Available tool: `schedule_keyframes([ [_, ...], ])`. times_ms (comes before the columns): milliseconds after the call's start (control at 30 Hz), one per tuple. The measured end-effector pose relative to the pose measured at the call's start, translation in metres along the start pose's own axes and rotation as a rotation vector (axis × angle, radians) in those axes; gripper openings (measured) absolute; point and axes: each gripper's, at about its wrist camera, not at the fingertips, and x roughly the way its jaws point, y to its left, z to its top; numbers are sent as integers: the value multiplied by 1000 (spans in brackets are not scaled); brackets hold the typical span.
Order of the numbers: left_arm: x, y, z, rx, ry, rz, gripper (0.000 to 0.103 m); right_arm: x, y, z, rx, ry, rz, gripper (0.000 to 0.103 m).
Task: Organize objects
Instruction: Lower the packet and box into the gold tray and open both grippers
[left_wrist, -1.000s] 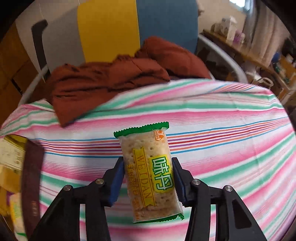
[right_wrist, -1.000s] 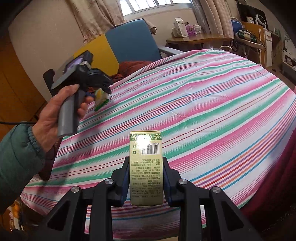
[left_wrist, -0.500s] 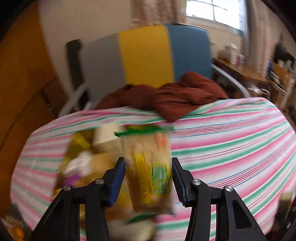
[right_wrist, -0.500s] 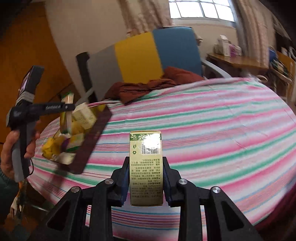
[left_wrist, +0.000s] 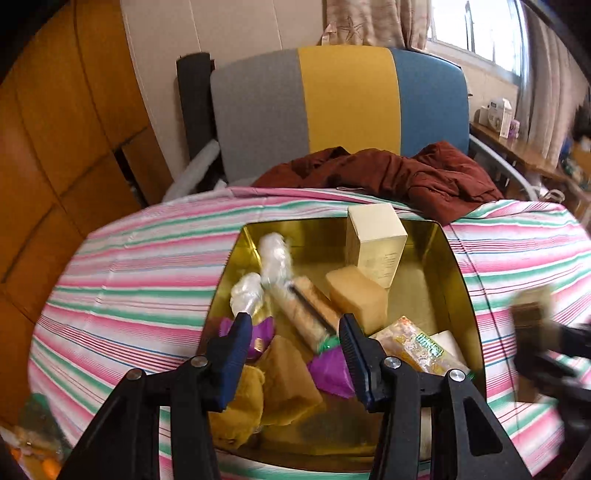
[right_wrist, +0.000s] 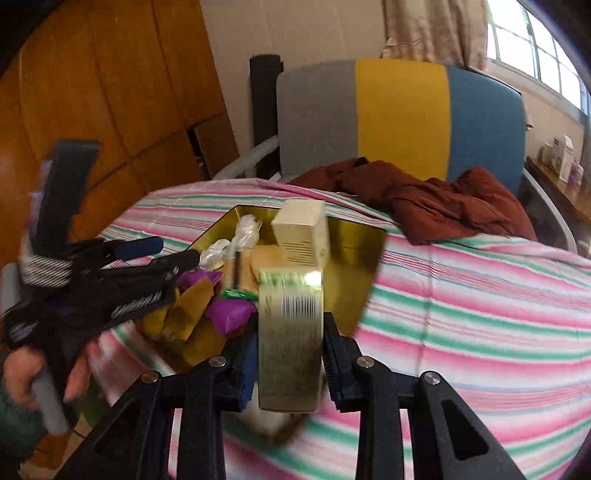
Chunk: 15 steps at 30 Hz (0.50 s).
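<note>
Holding snacks, cream carton: gold tin (left_wrist: 458, 258) | left gripper (left_wrist: 293, 338) empty, parted | right gripper (right_wrist: 290, 354) grasping box (right_wrist: 290, 339)

Snack packet (left_wrist: 419, 347), lower right in the left wrist view: green label with writing, too small to read.
Gold box (right_wrist: 290, 336), middle of the right wrist view: a barcode, blurred, no numbers readable.
Left gripper (right_wrist: 173, 258) arm: white letters, blurred.

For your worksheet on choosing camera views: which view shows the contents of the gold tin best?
The left wrist view. It looks down into the gold tin, so the cream box, the snack packets and the purple wrappers show sharply. The right wrist view sees the tin from lower and blurred, with the held box and the left gripper covering part of it.
</note>
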Motion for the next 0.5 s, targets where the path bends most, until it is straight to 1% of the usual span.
schedule_keyframes([
  [33,1,3,-1,-8,2,-10,51,10,2,2,-6,26,-5,35],
  [67,3,3,0,-14,3,-15,54,16,7,2,-16,25,-17,35],
  [100,1,7,-1,-28,-2,-14,56,16,8,1,-16,9,-19,35],
  [133,-2,11,-2,-44,-11,-19,58,14,7,1,2,-6,-4,37],
  [167,-5,14,-3,-50,-19,-28,64,12,3,0,29,-15,13,41],
  [200,-8,15,-3,-53,-30,-29,69,7,0,-3,49,-30,16,42],
  [267,-16,20,-2,-66,-62,-22,70,-11,-7,-8,85,-80,-12,44],
  [300,-21,21,-1,-72,-78,-31,72,-21,-11,-14,111,-106,-21,47],
  [333,-26,22,-1,-83,-104,-50,77,-30,-16,-21,137,-130,-14,49],
  [367,-29,21,0,-80,-118,-56,89,-37,-21,-27,167,-147,-7,49],
  [400,-31,19,2,-71,-130,-39,92,-43,-23,-34,184,-159,-9,49],
  [433,-33,19,2,-69,-137,-28,92,-49,-25,-40,188,-166,-17,49],
  [500,-39,18,1,-62,-147,-35,92,-57,-26,-51,190,-163,-51,49],
])
